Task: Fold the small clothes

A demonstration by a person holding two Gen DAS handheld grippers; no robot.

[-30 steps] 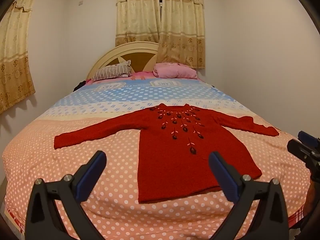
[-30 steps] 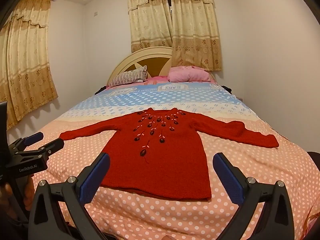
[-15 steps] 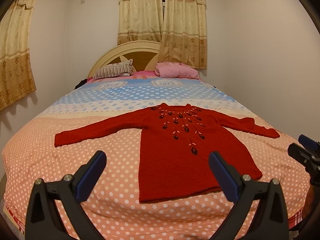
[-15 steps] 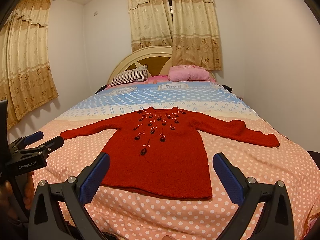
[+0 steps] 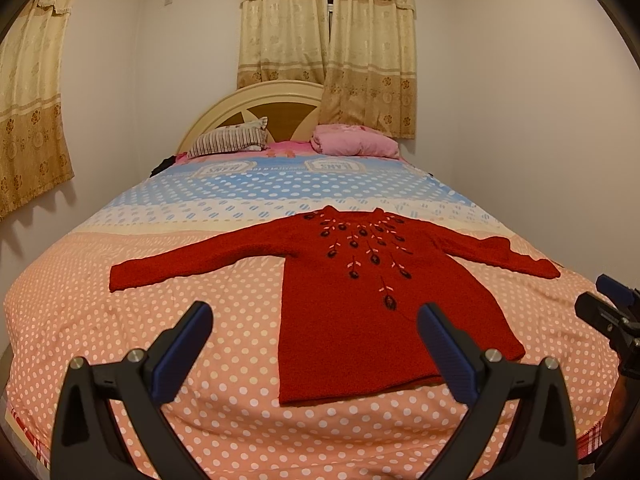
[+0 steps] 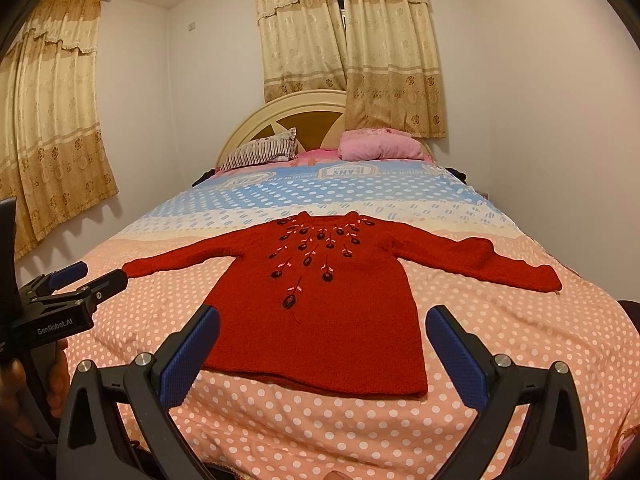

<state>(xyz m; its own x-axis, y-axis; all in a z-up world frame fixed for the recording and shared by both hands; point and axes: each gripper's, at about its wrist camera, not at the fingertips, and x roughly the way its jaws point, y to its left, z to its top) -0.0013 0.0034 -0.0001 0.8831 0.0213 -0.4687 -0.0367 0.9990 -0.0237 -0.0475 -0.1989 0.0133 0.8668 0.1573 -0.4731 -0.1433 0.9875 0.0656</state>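
Note:
A small red knitted sweater (image 5: 360, 300) with dark embroidered flowers lies flat, sleeves spread, on the polka-dot bedspread (image 5: 120, 340). It also shows in the right wrist view (image 6: 328, 312). My left gripper (image 5: 314, 344) is open and empty, hovering above the bed's near edge, in front of the sweater's hem and a little left of it. My right gripper (image 6: 322, 348) is open and empty, over the hem. The right gripper also shows at the right edge of the left wrist view (image 5: 612, 308). The left gripper also shows at the left edge of the right wrist view (image 6: 68, 292).
A striped pillow (image 5: 228, 142) and a pink pillow (image 5: 356, 144) lie by the headboard (image 5: 256, 108) at the far end. Walls stand close on both sides of the bed. Curtains (image 5: 328, 40) hang behind the headboard.
Both grippers have crept slightly; the view of the sweater shifts a little. The sweater has not moved and both grippers stay open.

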